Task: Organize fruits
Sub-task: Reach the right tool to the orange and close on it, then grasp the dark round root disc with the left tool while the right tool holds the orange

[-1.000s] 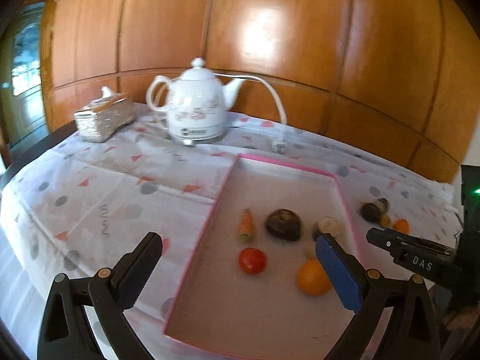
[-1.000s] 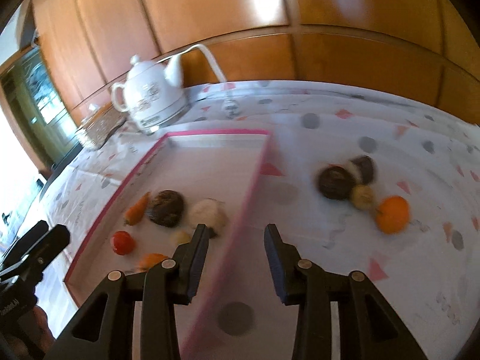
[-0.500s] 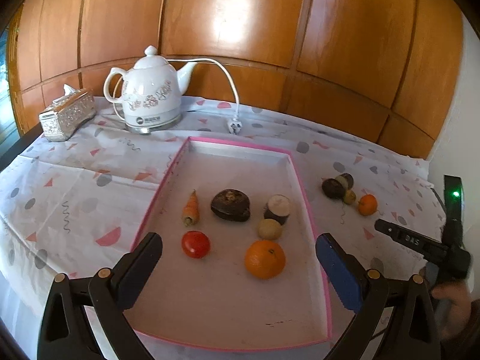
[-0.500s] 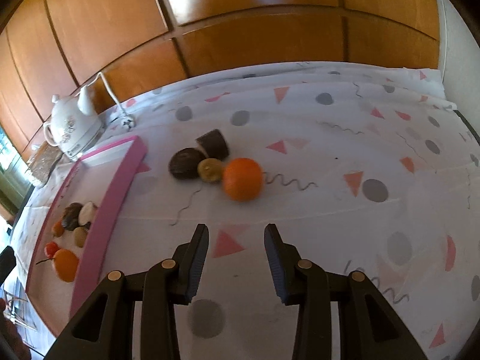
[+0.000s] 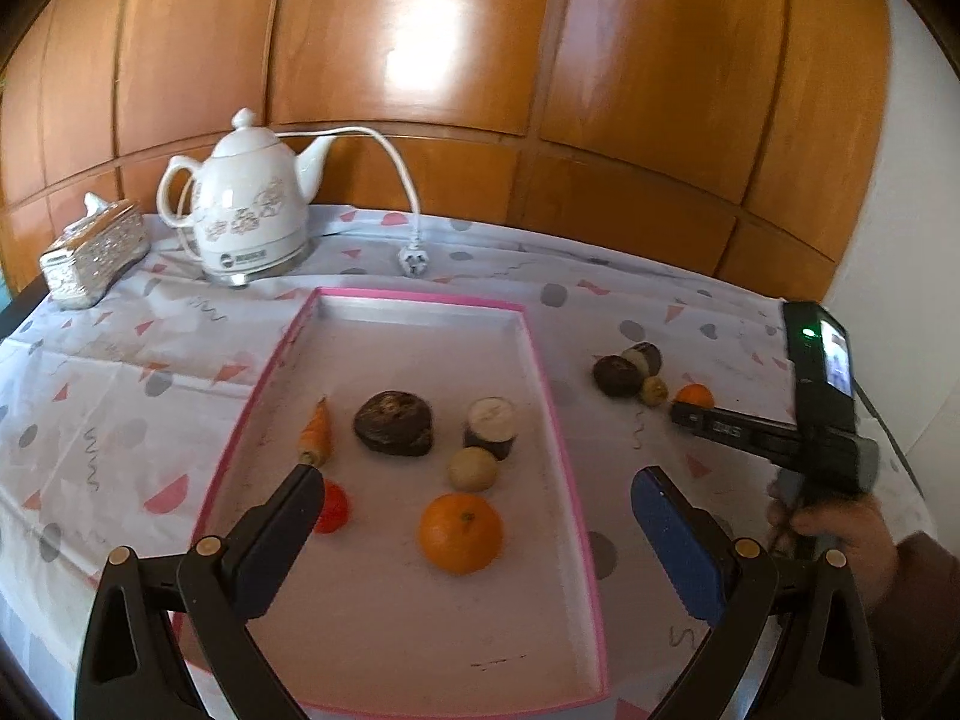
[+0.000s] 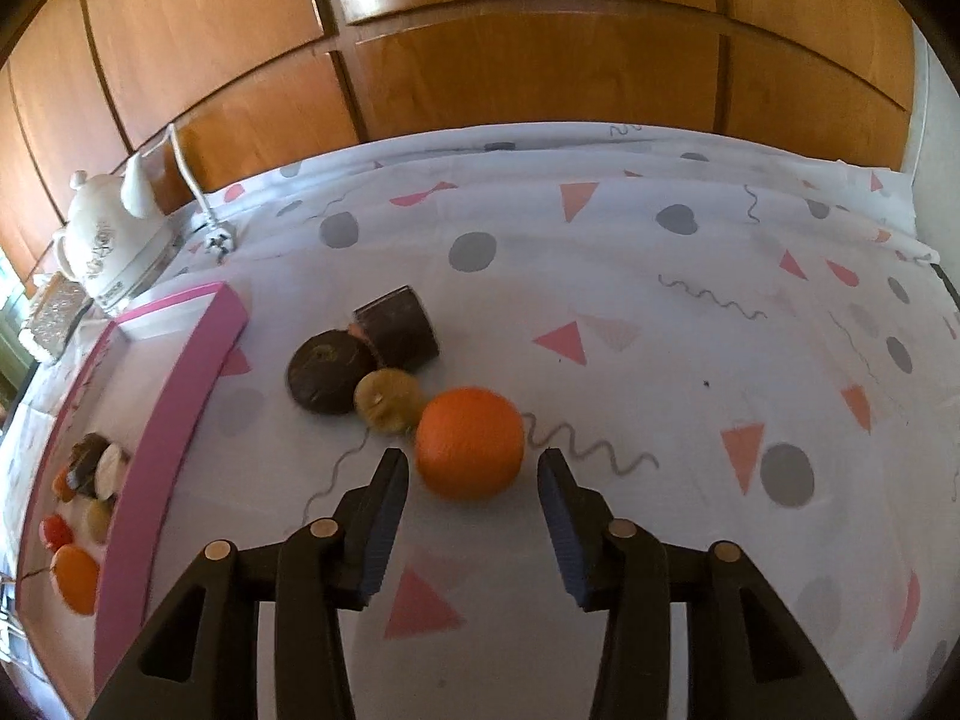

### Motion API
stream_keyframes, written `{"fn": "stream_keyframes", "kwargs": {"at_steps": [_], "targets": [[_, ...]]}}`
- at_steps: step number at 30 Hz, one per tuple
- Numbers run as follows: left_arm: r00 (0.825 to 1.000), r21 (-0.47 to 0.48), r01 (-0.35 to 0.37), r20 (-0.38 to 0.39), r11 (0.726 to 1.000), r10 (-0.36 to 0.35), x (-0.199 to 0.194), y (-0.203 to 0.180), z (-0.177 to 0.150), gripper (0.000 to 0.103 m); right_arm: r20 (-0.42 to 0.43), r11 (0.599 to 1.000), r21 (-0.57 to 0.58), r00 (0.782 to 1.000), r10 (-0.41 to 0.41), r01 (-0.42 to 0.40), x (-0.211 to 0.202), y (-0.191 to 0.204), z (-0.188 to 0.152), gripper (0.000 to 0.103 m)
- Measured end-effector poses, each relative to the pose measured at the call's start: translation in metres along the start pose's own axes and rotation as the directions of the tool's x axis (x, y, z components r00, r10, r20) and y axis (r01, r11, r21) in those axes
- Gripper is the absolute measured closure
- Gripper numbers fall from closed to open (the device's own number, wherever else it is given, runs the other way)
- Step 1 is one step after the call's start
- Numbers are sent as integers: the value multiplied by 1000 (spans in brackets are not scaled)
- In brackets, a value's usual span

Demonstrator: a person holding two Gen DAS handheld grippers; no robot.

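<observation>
A pink-rimmed tray [image 5: 558, 420] holds an orange [image 5: 460, 533], a tomato [image 5: 332, 507], a carrot [image 5: 316, 435], a dark fruit [image 5: 393, 423], a cut piece [image 5: 491, 426] and a small brown fruit [image 5: 473, 468]. My left gripper [image 5: 474, 510] hovers open and empty over the tray's near half. On the cloth right of the tray [image 6: 180, 384] lie an orange [image 6: 469, 441], a small brown fruit [image 6: 387, 400], a dark round fruit [image 6: 329, 371] and a dark cut piece [image 6: 397, 329]. My right gripper [image 6: 474, 480] is open, its tips either side of this orange's near edge, not touching.
A white electric kettle [image 5: 249, 213] with its cord and plug [image 5: 414, 261] stands at the back left. A silver tissue box [image 5: 93, 252] sits beside it. A wooden panel wall runs behind the table. The patterned cloth [image 6: 690, 330] stretches right of the fruits.
My right gripper moved closer to the loose orange and opened wider around it. My left gripper drifted slightly; the tray looks a little nearer.
</observation>
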State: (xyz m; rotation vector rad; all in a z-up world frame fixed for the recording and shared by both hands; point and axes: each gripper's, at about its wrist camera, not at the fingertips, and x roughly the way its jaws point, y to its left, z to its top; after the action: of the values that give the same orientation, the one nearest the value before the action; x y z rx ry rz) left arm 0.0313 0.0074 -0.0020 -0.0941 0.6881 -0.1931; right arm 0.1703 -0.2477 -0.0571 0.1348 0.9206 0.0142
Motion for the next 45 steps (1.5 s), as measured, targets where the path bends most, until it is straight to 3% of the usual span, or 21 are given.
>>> {"fn": "stream_keyframes", "kwargs": {"at_steps": [7,10,19,23,30,35,45], "targets": [[996,-13,86,-10,996,-86,8,-11,10,0,10,1000,-2,1000,12,-12,0,-4,-1,66],[990,-14,127,-60,992,-128,17,-19,15,0,11,1000,5,1000,0,0,-4,-10,-4,66],[986,39,116,-126,993,-110,38,-53,23,3,48,994,-31,994,-102,103,-25,-37,-14,66],[978,76,134,-174,988,-119,53,-68,24,22,41,993,3,992,-121,121,-25,-53,-20,66],[969,94,160,-207,983,-138,75,-90,31,40,51,995,34,994,-92,90,-25,-59,-23,66],[958,48,144,-257,988,-127,103,-96,44,73,52,996,61,997,-61,58,-23,-64,-23,66],[953,51,92,-294,994,-73,152,-108,61,75,60,996,90,998,-15,10,-22,-69,-24,66]]}}
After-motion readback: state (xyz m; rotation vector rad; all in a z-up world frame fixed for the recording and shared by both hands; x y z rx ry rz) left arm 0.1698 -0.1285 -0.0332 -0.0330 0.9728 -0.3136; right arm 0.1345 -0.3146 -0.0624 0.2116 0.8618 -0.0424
